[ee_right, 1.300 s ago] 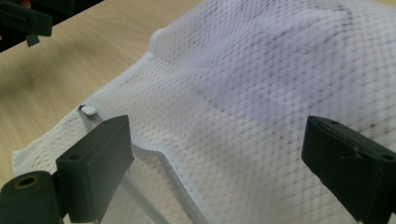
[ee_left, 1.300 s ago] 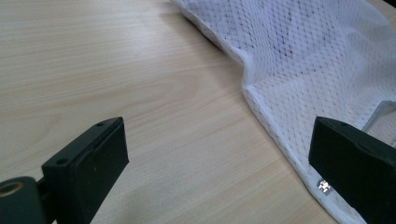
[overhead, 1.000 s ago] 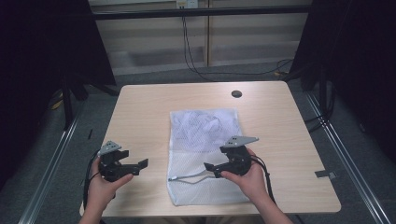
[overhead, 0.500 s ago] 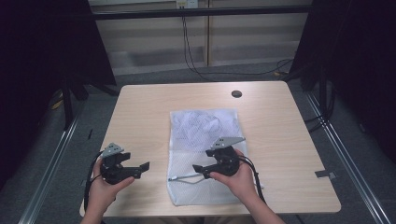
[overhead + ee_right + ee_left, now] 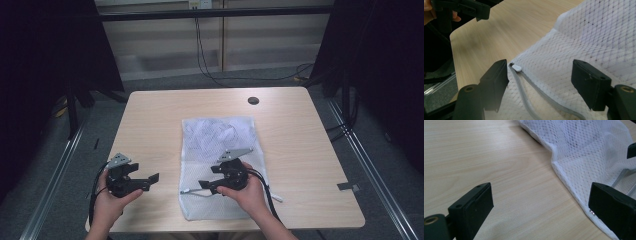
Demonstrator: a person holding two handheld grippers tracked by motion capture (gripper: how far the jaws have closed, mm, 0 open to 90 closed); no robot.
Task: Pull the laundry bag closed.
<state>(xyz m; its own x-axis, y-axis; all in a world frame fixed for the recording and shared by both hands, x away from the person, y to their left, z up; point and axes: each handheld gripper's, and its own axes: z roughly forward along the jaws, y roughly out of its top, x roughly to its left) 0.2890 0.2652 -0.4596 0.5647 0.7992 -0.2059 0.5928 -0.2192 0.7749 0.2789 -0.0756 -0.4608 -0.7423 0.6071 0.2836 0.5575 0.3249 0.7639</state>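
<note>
A white mesh bag (image 5: 220,135) lies flat in the middle of the wooden table (image 5: 165,115). Its grey zipper (image 5: 524,97) runs along the near part and ends in a white pull (image 5: 517,67) at the bag's left edge (image 5: 185,190). My right gripper (image 5: 206,179) hovers over the bag and points left. Its jaws have just been closing; the zipper lies between them (image 5: 540,75), untouched by the pads. My left gripper (image 5: 146,174) stands open over bare wood, left of the bag (image 5: 586,150), with nothing between its jaws (image 5: 541,200).
A round black grommet (image 5: 253,100) sits near the table's far edge. Bare wood spreads left and right of the bag. The table's left corner (image 5: 454,37) is close behind my left gripper (image 5: 474,10). Cables and metal rails (image 5: 370,165) lie on the floor around.
My right gripper has moved left across the bag toward the zipper pull, and its jaws look narrower. The left gripper has kept its place.
</note>
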